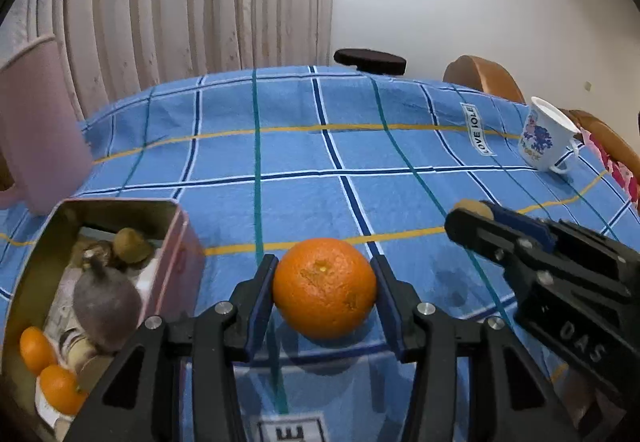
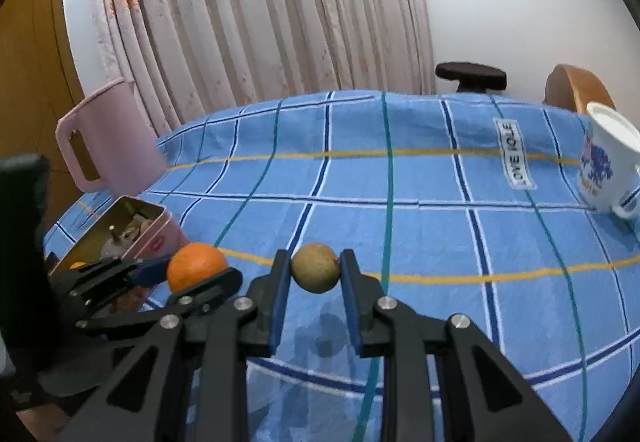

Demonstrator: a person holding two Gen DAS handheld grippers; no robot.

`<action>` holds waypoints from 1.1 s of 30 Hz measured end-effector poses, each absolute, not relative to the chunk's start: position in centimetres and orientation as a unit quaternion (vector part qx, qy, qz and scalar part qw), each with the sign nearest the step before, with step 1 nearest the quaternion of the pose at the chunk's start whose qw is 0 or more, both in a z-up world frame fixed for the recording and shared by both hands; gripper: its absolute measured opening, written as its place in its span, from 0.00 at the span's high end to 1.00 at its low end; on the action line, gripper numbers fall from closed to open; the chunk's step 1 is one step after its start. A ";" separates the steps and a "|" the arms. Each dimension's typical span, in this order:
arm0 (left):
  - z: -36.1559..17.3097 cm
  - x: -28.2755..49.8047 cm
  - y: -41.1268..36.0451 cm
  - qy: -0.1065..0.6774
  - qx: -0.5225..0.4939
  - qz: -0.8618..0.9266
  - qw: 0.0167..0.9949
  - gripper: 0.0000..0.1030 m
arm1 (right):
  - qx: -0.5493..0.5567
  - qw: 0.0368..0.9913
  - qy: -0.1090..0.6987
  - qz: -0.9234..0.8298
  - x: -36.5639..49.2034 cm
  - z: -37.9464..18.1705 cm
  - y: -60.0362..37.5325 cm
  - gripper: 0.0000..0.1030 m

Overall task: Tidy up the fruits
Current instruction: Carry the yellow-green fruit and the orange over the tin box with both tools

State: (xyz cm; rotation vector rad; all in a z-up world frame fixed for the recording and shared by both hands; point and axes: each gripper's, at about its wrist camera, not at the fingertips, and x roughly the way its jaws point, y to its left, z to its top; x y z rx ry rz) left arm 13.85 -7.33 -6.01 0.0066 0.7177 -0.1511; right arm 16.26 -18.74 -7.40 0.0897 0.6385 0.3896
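Left gripper (image 1: 325,288) pinching round orange (image 1: 325,288), right gripper (image 2: 315,268) pinching small brown-green fruit (image 2: 315,268); carry level, release low inside open pink tin (image 1: 176,238).

On the tablecloth (image 1: 304,146), the open tin (image 1: 176,238) sits at the left, with two small oranges (image 1: 48,366), a mangosteen (image 1: 106,302) and a longan (image 1: 132,244) in it. Behind the tin, at the table's left edge, stands the pitcher (image 2: 108,146). Just right of the tin, the orange (image 1: 325,288) sits between the left gripper (image 1: 325,282) fingers. Further right, a second longan (image 2: 315,268) is between the right gripper (image 2: 314,270) fingers. The mug (image 1: 546,140) stands at the far right, a stool (image 1: 370,61) behind the table.
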 end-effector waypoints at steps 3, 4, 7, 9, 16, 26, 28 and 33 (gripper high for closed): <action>-5.6 13.0 -6.8 0.336 0.003 -0.067 0.939 0.53 | 0.028 0.939 0.293 0.180 15.3 -7.0 -18.2 0.73; -5.5 12.8 -6.6 0.332 -0.002 -0.066 0.941 0.53 | 0.021 0.941 0.286 0.177 15.0 -6.8 -18.0 0.73; -5.1 12.2 -6.1 0.317 -0.010 -0.060 0.946 0.53 | 0.006 0.948 0.266 0.174 14.1 -6.4 -17.4 0.73; -4.9 11.7 -5.8 0.308 -0.013 -0.055 0.950 0.53 | 0.003 0.951 0.255 0.173 13.7 -6.2 -17.3 0.73; -4.3 10.3 -5.2 0.274 -0.015 -0.044 0.960 0.53 | -0.003 0.958 0.229 0.171 12.8 -5.8 -17.2 0.73; -3.7 8.9 -5.0 0.240 -0.009 -0.029 0.970 0.53 | -0.011 0.964 0.201 0.171 11.8 -5.4 -17.2 0.73; -3.6 8.7 -5.2 0.233 -0.005 -0.027 0.972 0.53 | -0.015 0.965 0.196 0.172 11.6 -5.3 -17.1 0.73; -3.3 8.1 -5.4 0.216 0.001 -0.022 0.976 0.53 | -0.018 0.967 0.183 0.174 11.2 -5.1 -17.0 0.73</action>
